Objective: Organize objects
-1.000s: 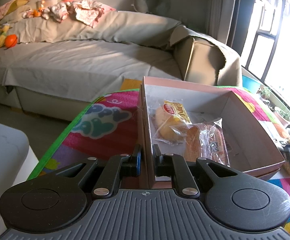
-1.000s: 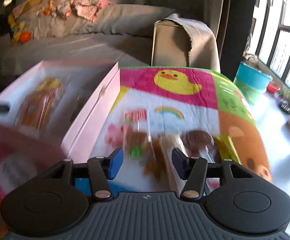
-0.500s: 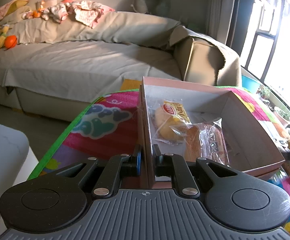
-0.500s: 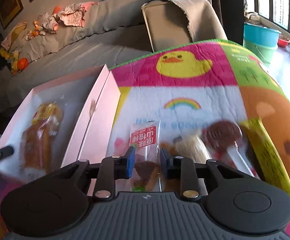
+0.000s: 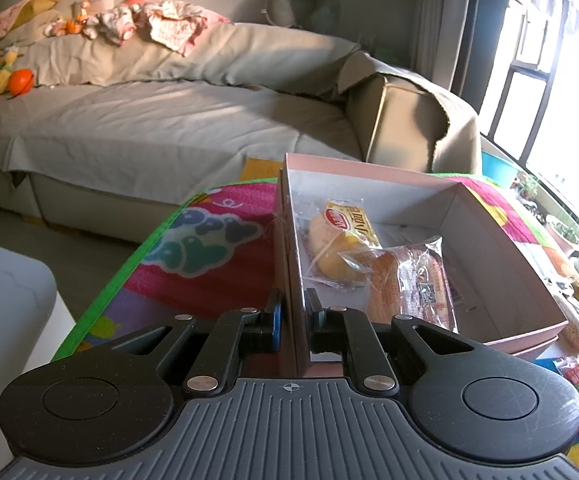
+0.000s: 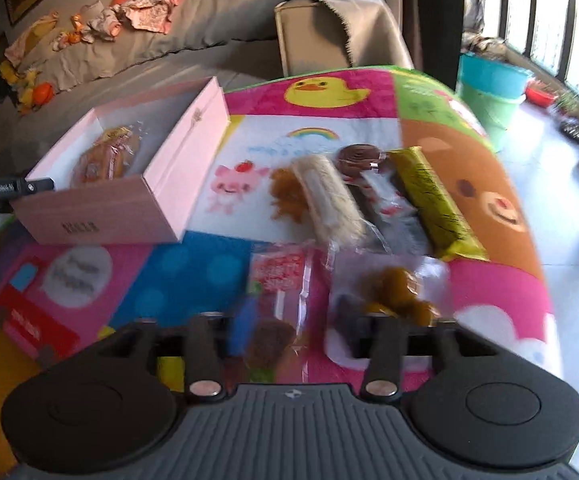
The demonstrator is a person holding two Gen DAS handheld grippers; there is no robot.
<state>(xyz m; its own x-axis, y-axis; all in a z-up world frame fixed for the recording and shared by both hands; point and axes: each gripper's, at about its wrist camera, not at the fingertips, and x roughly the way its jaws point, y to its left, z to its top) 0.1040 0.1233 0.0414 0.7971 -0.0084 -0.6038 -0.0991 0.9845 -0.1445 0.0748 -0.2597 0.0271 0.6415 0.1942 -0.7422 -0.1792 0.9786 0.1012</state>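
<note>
A pink box stands on the colourful play mat. My left gripper is shut on the box's near left wall, one finger inside and one outside. Inside lie a yellow-label bun and an orange bread packet. In the right wrist view the pink box sits at the left. My right gripper hangs over the mat with its jaws opening. A red-label snack packet lies between the fingers, and the pads do not press on it.
More snacks lie on the mat beyond the right gripper: a packet of brown lumps, a white roll, a round chocolate piece and a yellow-green bar. A sofa lies behind, a teal bucket at the right.
My right gripper closed on the red-label packet, drew back toward the mat's near side with it, then spread its jaws. The left gripper and the box have not moved.
</note>
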